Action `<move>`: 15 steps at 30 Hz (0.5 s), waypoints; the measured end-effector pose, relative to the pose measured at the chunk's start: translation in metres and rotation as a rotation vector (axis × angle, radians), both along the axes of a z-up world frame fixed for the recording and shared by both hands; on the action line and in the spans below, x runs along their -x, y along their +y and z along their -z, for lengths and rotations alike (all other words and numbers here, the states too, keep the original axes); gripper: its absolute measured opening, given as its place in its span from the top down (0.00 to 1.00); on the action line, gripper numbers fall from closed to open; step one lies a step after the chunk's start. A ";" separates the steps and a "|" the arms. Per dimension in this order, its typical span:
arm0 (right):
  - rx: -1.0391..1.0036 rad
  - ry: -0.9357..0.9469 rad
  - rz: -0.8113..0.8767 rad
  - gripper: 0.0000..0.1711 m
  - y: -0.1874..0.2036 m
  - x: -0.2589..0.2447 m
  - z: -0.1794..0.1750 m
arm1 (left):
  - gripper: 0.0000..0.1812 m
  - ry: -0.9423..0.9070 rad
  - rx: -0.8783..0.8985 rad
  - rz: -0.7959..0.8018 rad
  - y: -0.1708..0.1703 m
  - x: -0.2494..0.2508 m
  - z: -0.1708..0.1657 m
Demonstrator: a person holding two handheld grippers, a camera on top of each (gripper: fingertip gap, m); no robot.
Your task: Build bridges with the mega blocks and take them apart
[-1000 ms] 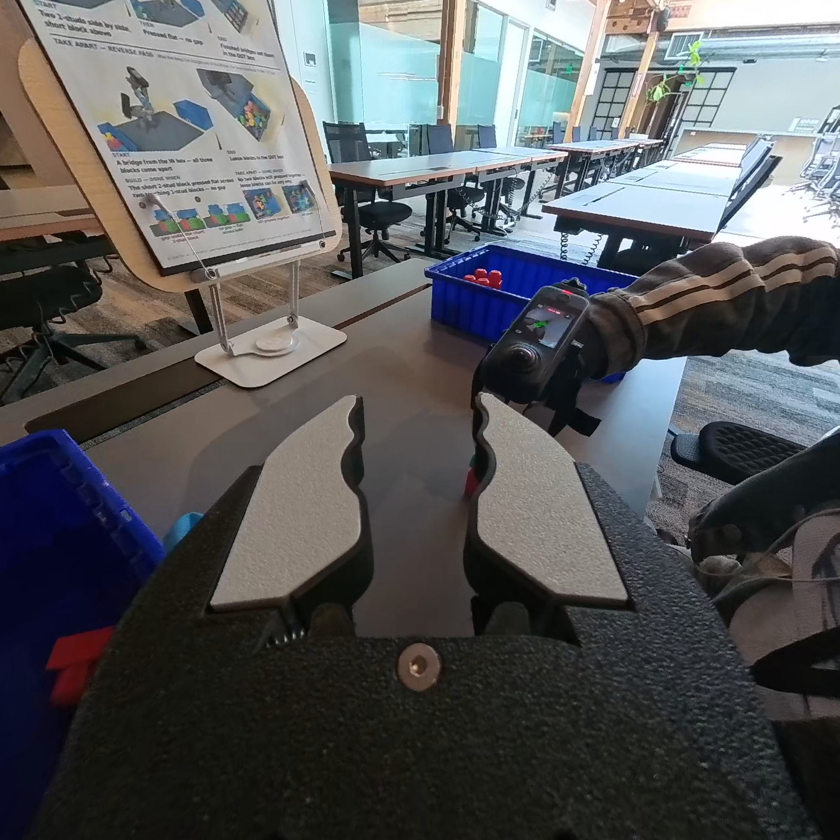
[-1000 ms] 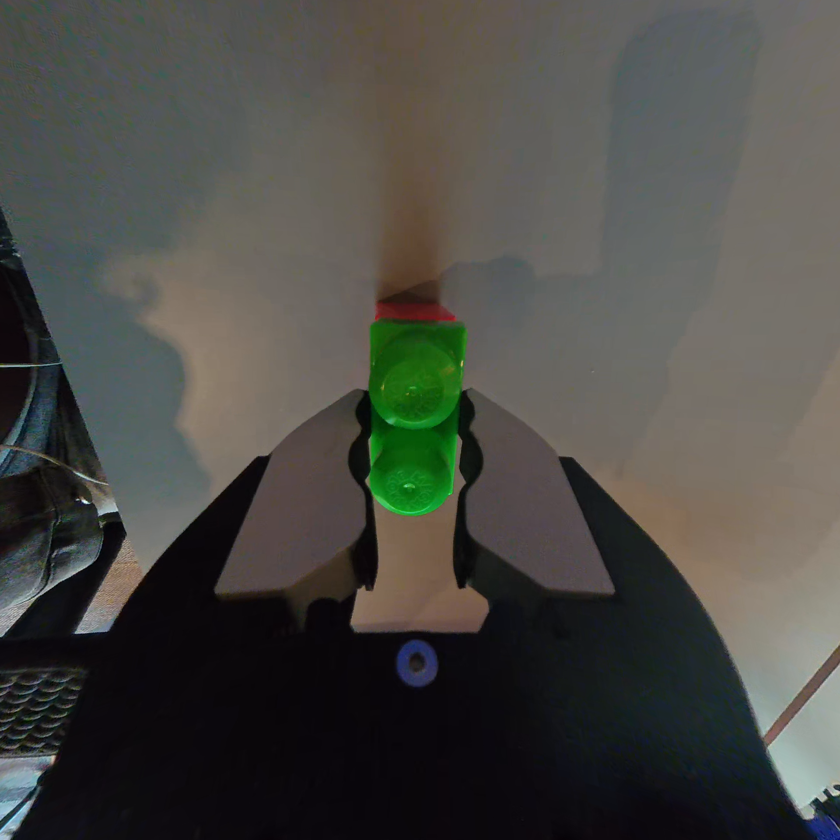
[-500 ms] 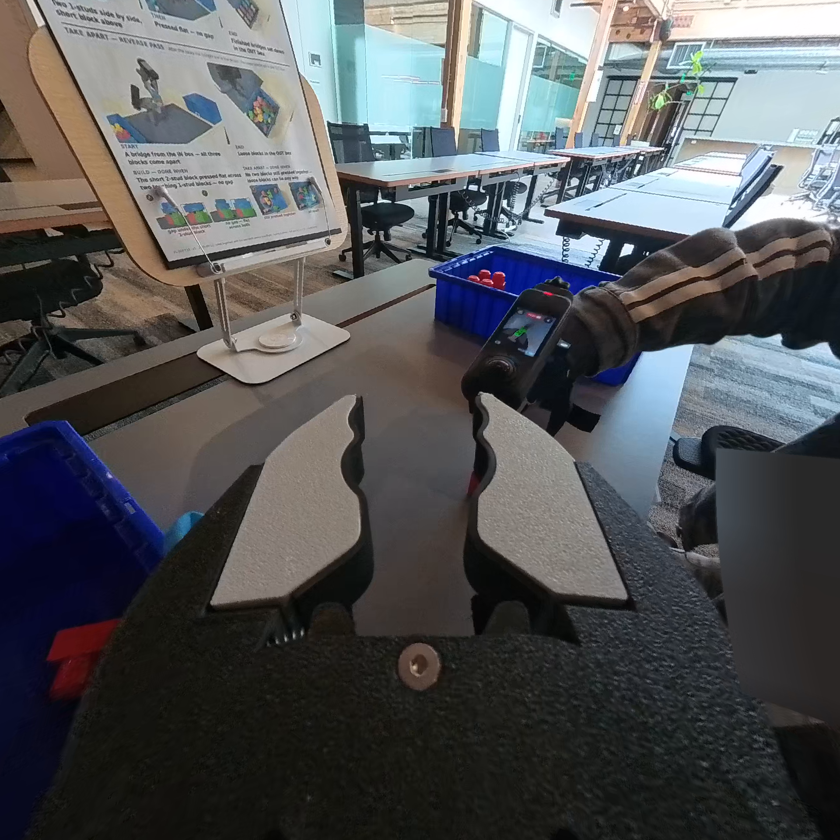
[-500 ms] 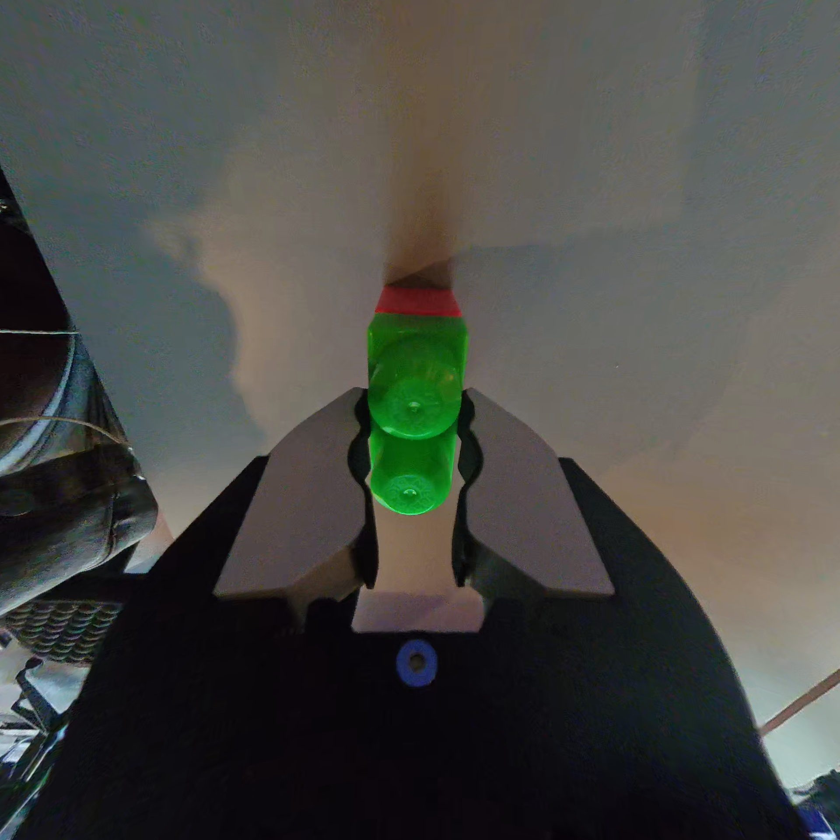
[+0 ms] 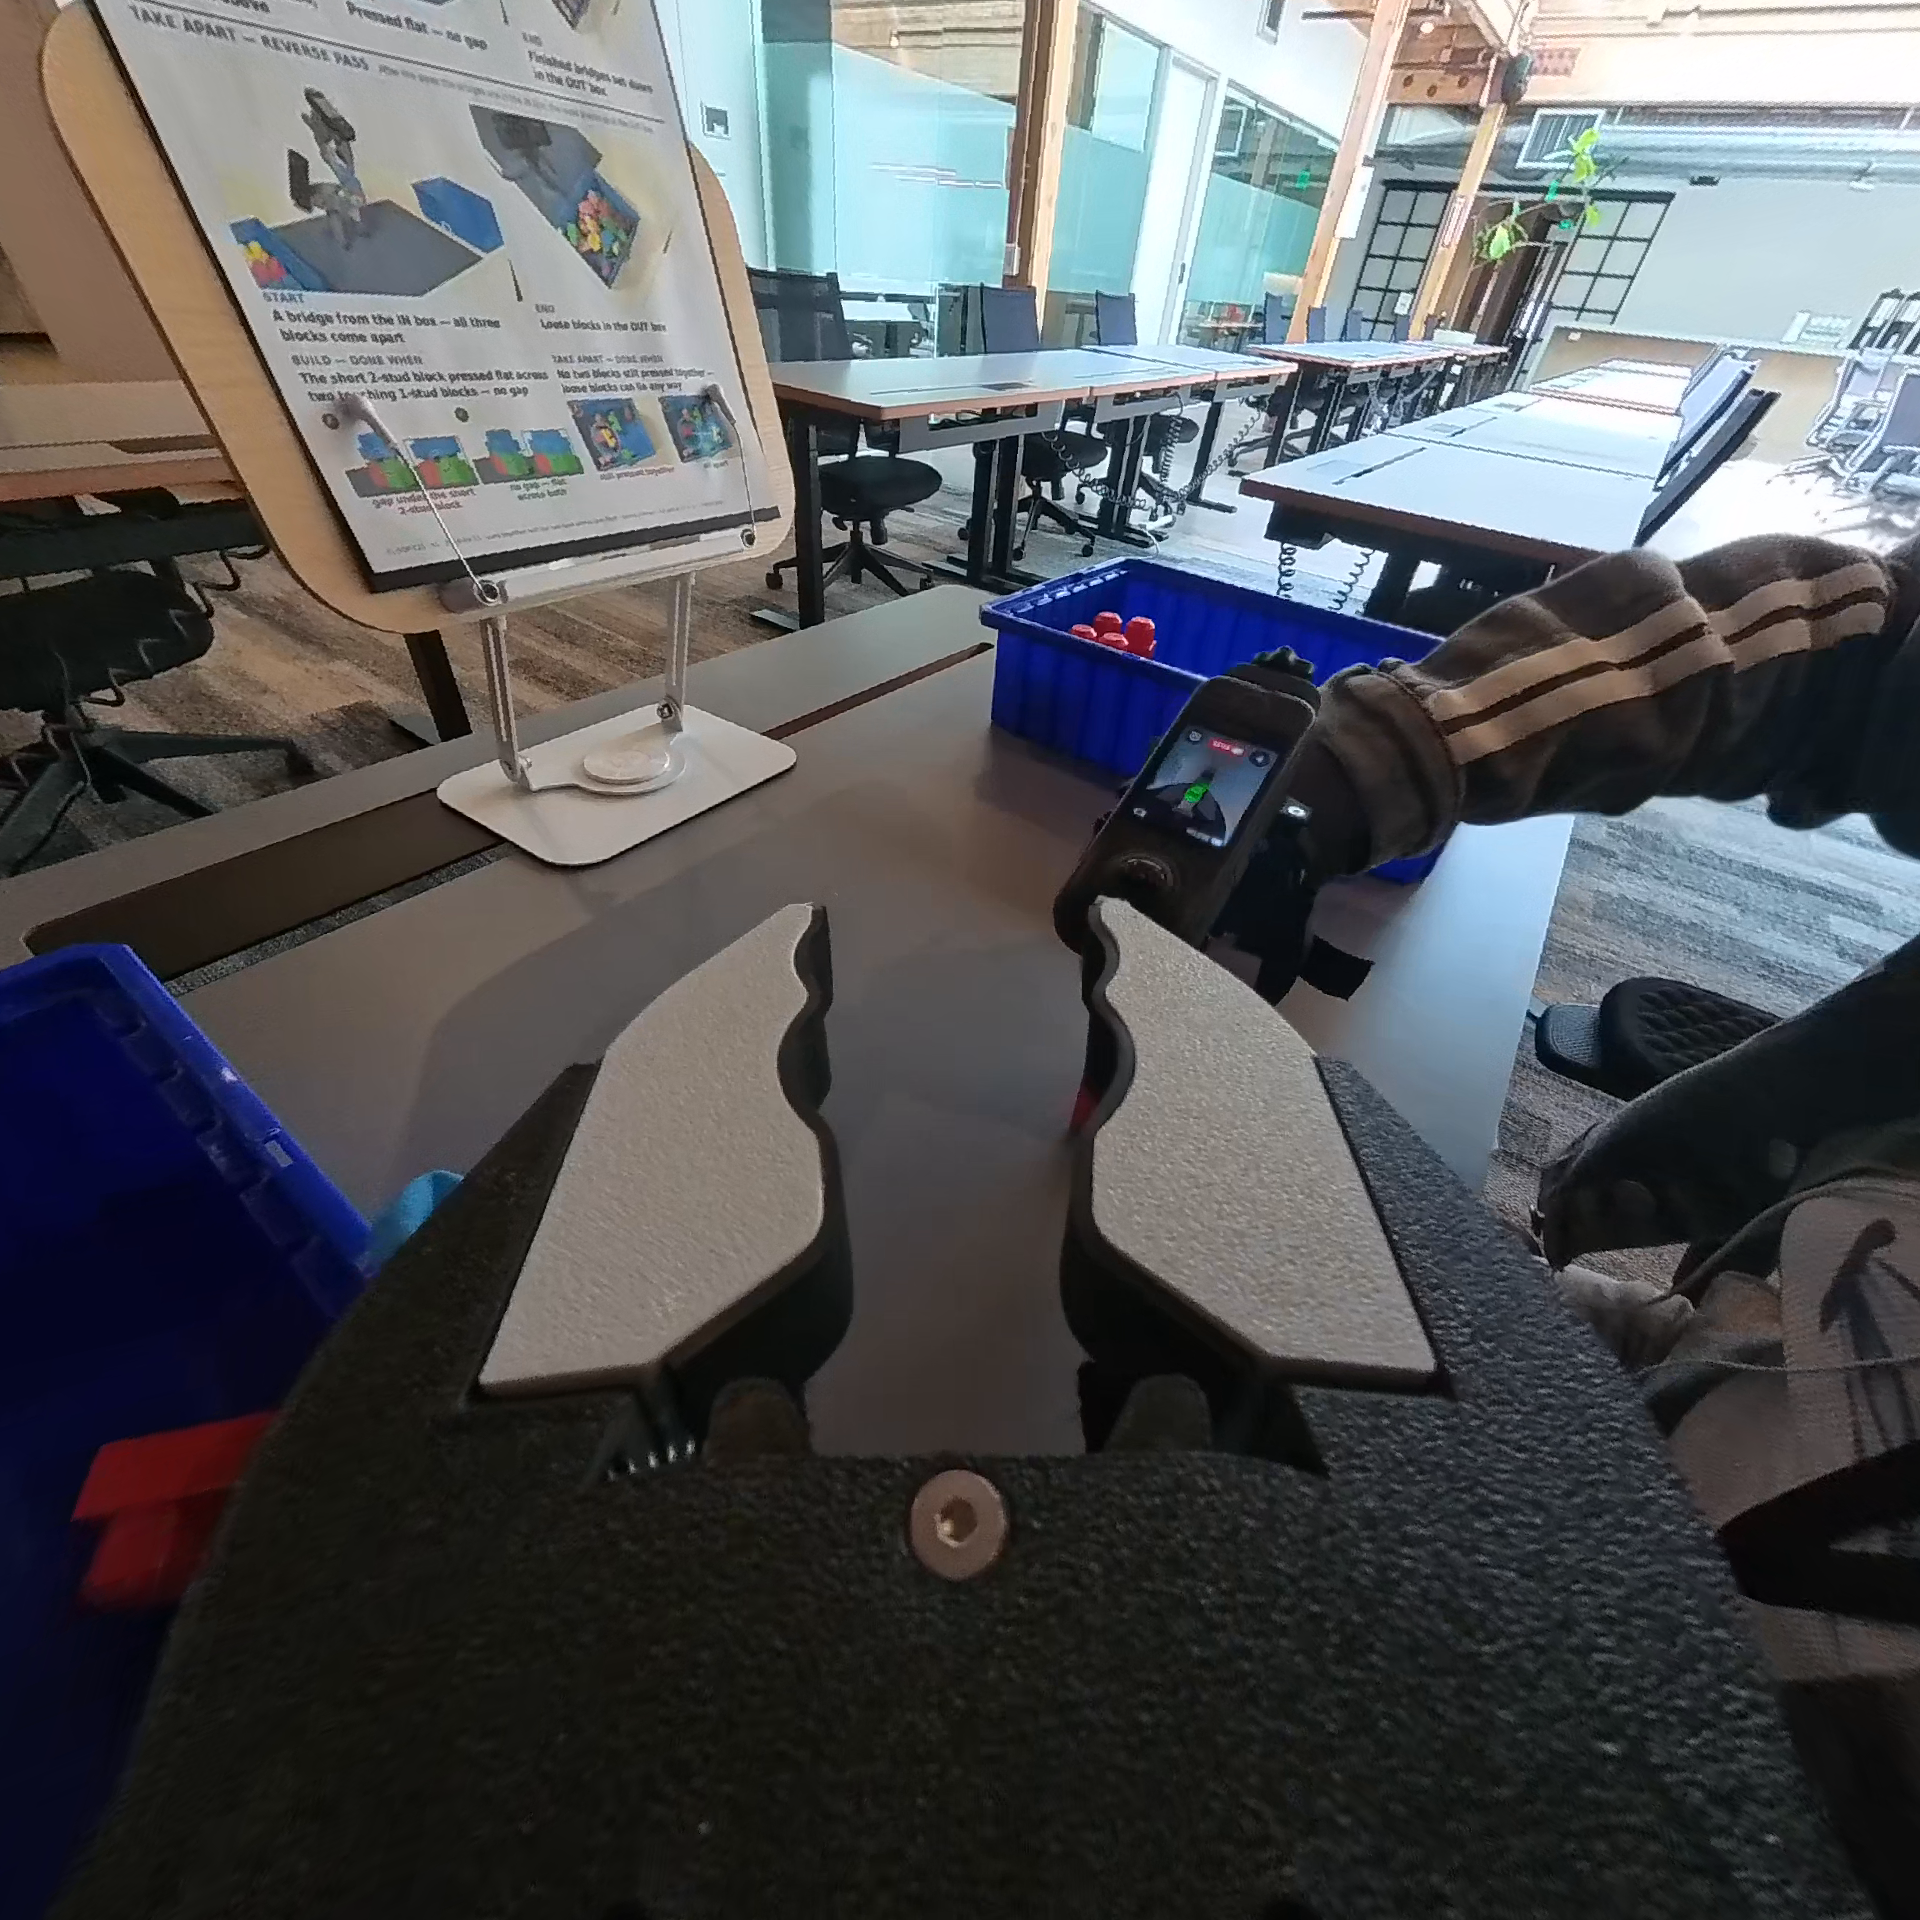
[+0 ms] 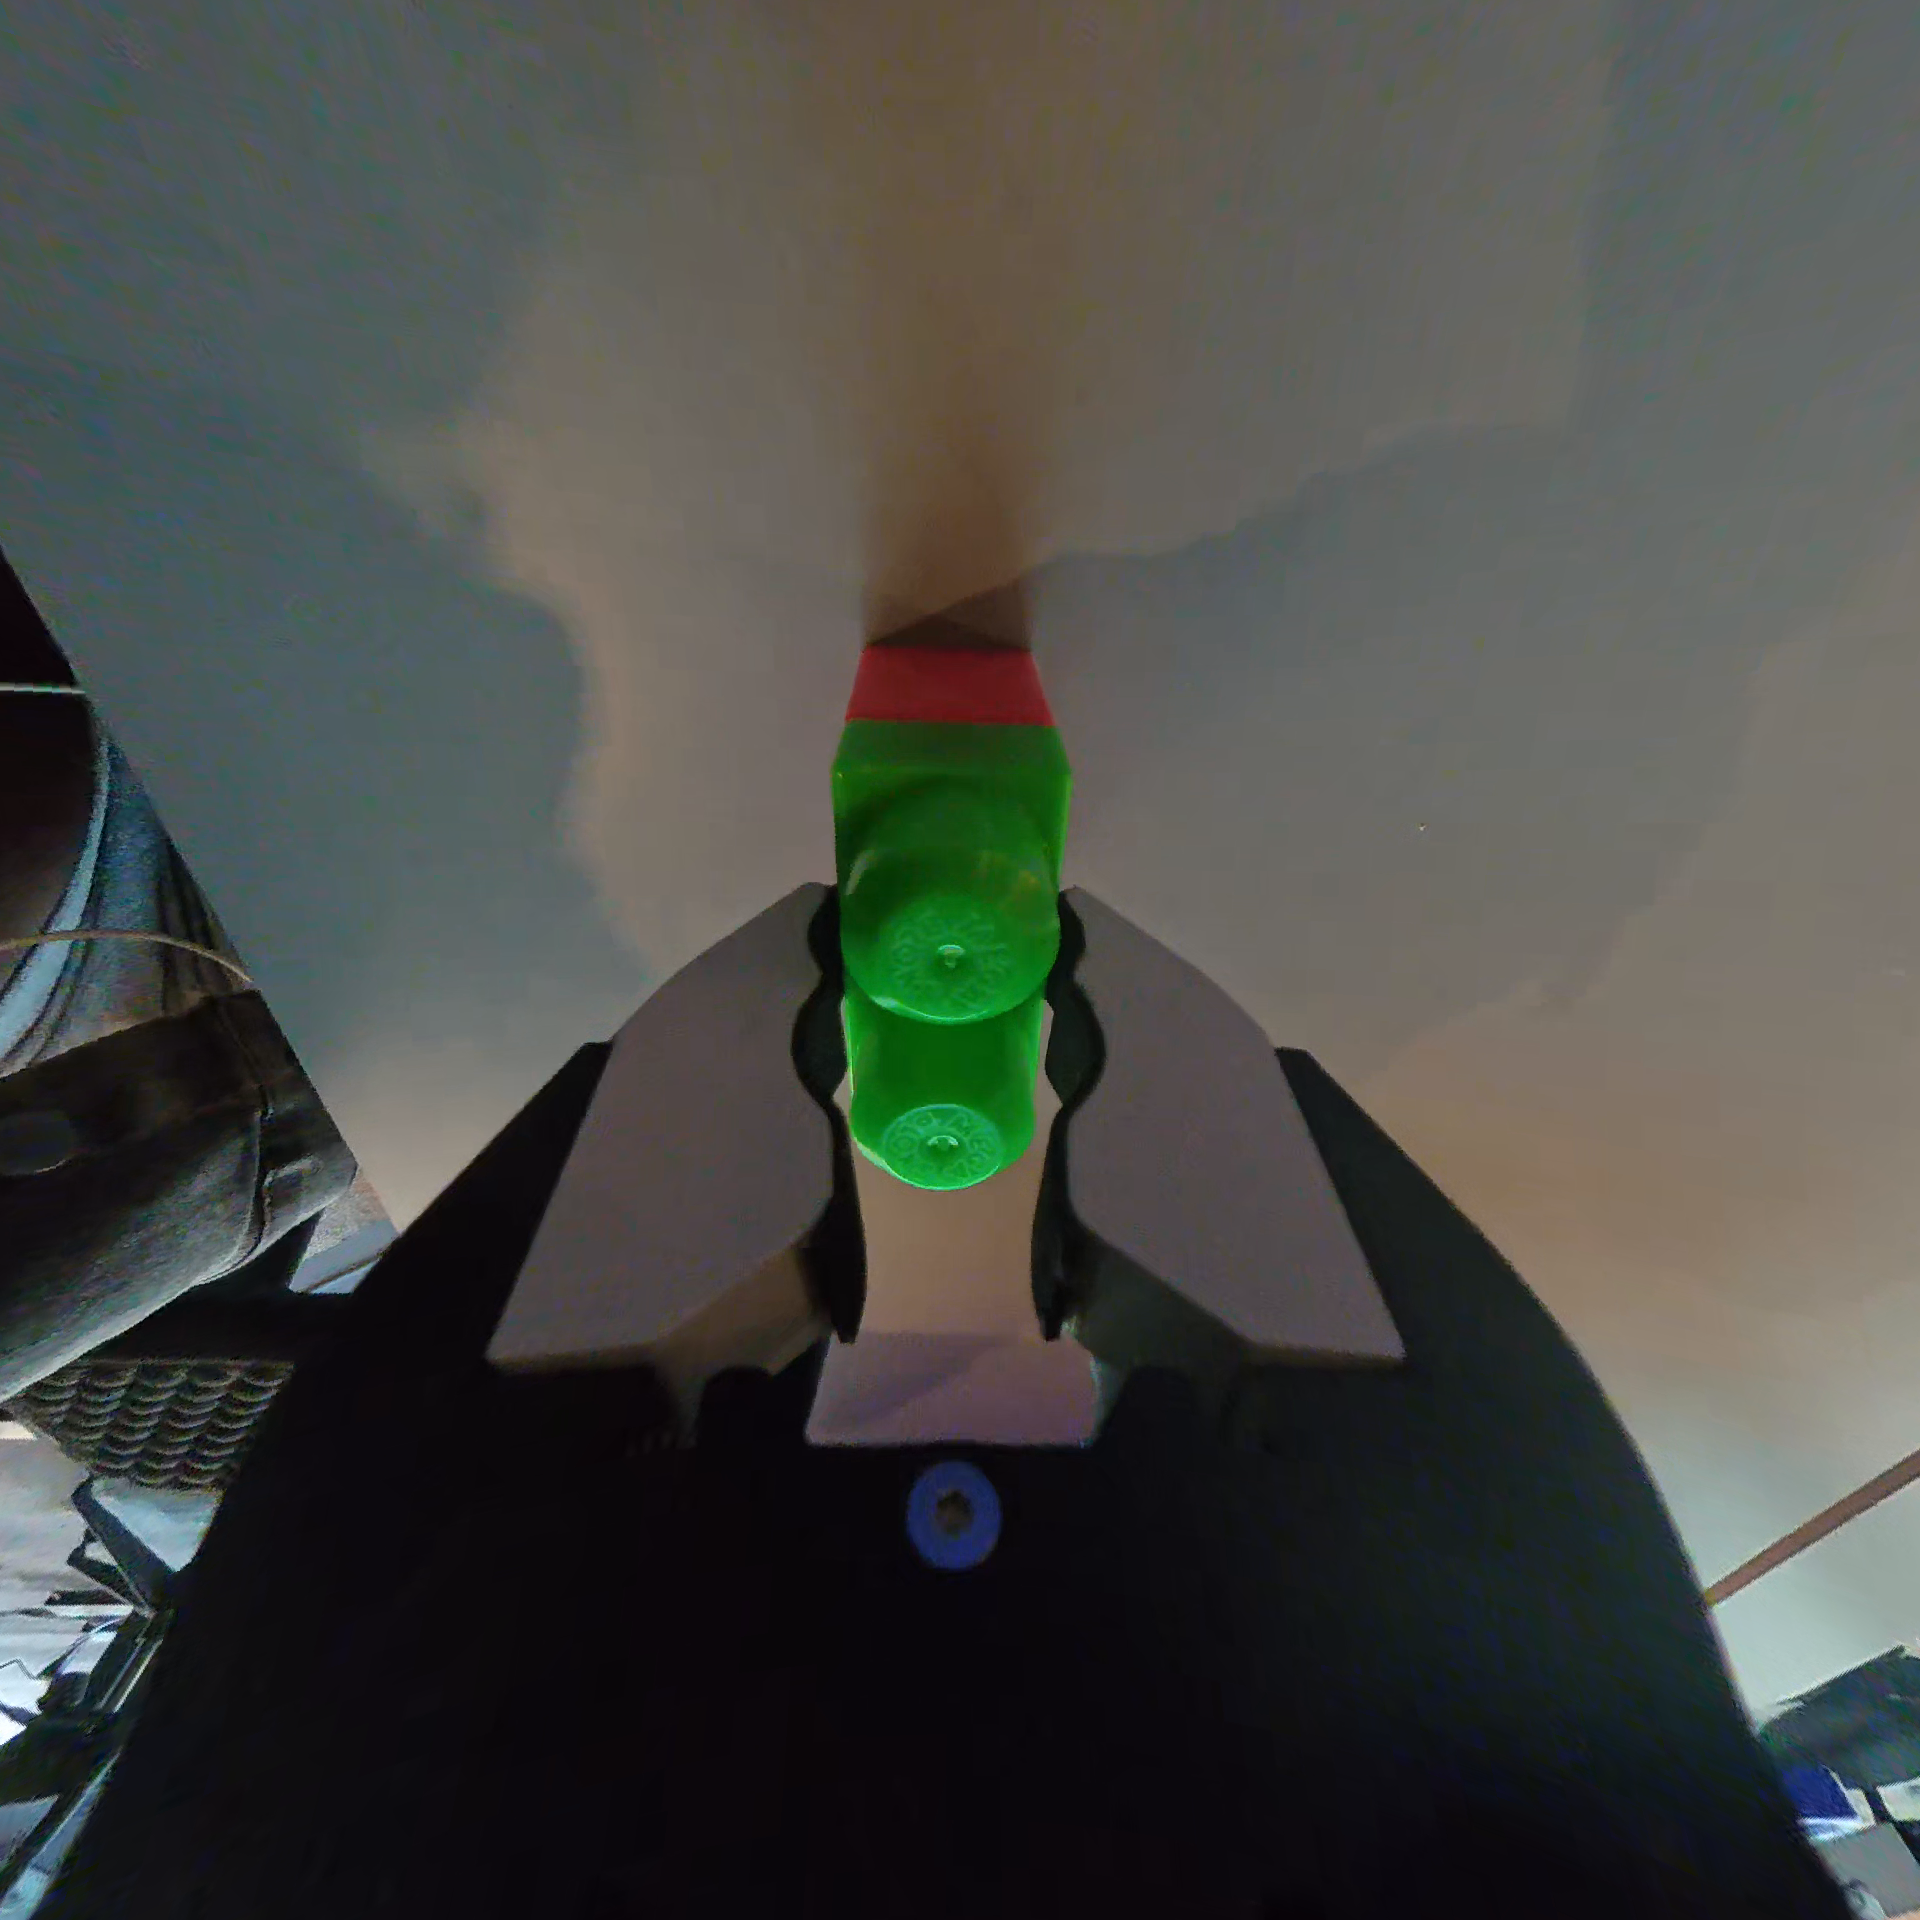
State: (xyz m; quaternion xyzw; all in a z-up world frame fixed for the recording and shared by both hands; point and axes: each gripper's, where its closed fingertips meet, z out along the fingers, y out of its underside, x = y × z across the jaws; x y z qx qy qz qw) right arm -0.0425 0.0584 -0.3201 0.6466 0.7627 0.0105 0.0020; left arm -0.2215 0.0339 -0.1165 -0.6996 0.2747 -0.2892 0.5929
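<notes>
In the right wrist view my right gripper (image 6: 948, 940) is shut on a green two-stud block (image 6: 951, 935), pointing down at the table (image 6: 1455, 520). A red block (image 6: 945, 686) sits under the green one's far end, on the table. In the left wrist view my left gripper (image 5: 956, 925) is open and empty above the dark table (image 5: 644, 935). The right gripper's body (image 5: 1195, 821) stands just beyond my right fingertip, and a sliver of the red block (image 5: 1081, 1103) shows beside that finger.
A blue bin (image 5: 1195, 644) with red blocks (image 5: 1117, 631) stands at the table's far right. Another blue bin (image 5: 125, 1195) is close on the left, with a red block (image 5: 156, 1475) inside. An instruction board on a stand (image 5: 436, 291) stands at the back left. A person's sleeve (image 5: 1621, 665) reaches in from the right. There is about 25 centimetres between the tips of the two grippers.
The right gripper has tilted, so more of the red block shows beyond the green one. The left gripper has stayed open and has barely moved.
</notes>
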 end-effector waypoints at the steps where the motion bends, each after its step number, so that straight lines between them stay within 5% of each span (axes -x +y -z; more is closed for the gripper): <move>1: -0.005 -0.005 0.000 0.79 0.000 0.000 0.001 | 0.75 -0.003 0.002 0.000 0.001 0.000 0.000; 15: 0.016 0.026 -0.003 0.79 -0.001 0.002 0.009 | 0.75 0.006 0.035 0.015 0.007 -0.006 0.009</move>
